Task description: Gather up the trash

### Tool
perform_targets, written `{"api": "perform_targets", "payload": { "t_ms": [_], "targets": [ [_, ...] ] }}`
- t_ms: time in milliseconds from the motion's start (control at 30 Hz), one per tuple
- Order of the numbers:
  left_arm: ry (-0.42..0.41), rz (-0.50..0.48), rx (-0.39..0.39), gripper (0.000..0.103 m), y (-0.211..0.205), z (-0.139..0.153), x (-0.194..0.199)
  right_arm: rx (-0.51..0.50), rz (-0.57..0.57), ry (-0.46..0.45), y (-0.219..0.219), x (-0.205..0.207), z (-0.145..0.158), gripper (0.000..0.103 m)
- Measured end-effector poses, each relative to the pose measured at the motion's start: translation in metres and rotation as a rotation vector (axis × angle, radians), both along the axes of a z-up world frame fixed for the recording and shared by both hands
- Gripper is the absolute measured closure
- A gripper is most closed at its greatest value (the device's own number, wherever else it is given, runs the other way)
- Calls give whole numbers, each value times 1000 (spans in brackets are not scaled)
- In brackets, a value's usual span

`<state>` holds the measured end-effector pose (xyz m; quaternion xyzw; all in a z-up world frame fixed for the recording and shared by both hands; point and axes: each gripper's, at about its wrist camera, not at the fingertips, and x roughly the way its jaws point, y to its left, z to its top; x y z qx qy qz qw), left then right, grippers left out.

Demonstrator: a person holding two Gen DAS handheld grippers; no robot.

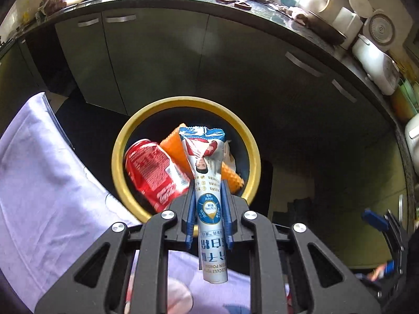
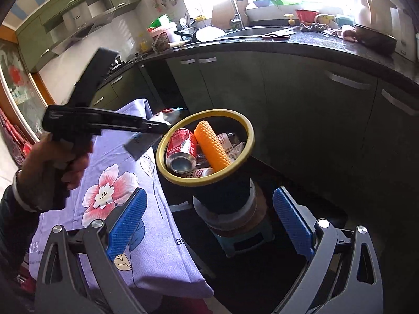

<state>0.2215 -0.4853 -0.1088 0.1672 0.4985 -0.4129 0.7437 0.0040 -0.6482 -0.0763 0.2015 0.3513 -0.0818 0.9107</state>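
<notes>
Left wrist view: left tool (image 1: 209,209) is pinching a glossy, crumpled sachet (image 1: 207,172) above the yellow-rimmed round bin (image 1: 183,104); right tool (image 2: 209,225) is gaping empty at 6 o'clock, its ribbed blue pads (image 2: 128,222) partly cut off.

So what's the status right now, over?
Left gripper shut on a sachet wrapper, above the yellow-rimmed bin. Right gripper open, empty. Bin holds a cola can; nothing blocking.

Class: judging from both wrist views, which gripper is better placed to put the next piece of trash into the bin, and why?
Left. The left gripper is shut on the sachet wrapper, right by the yellow-rimmed bin. The right gripper is open and empty, short of the bin.
</notes>
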Motion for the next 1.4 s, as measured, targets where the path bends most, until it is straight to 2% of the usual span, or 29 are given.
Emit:
{"api": "perform_targets", "payload": {
  "t_ms": [133,233,333,367,433,500,533,633,733,800,933,1033,1167,1300,1400],
  "targets": [
    [29,121,2,85,-33,-29,21,30,-18,0,-12,-5,-5,7],
    [48,238,-14,82,-40,-45,32,51,-16,-4,-16,-6,-8,7],
    [28,315,-47,55,-41,-51,37,62,-4,-9,-18,-4,-9,7],
    [22,333,-57,50,-39,-51,37,61,-2,-11,-18,-4,-8,7],
    [18,340,-79,47,-34,-47,34,59,0,-20,-18,-6,-6,7],
    [13,335,-95,40,-22,-41,30,55,0,-32,-18,-9,-3,7],
    [12,331,-111,33,-13,-35,27,54,1,-35,-17,-10,-3,7],
    [-44,294,-156,16,22,-8,6,32,2,-22,-11,-7,-1,7],
    [-199,241,-150,15,68,21,-30,14,39,-12,2,-2,-1,5],
    [-283,254,-157,14,107,36,-50,4,79,-7,14,0,-1,5],
    [-309,384,-236,13,204,58,-83,-20,166,7,45,8,-3,5],
    [-366,518,-278,12,276,71,-115,-21,227,9,67,14,-4,5],
    [-477,674,-245,9,352,82,-163,-47,277,-29,100,14,2,5],
    [-525,780,-194,7,406,84,-197,-80,303,-92,130,5,14,5],
    [-549,823,-174,7,431,84,-217,-123,308,-133,147,2,25,5]
  ]
}}
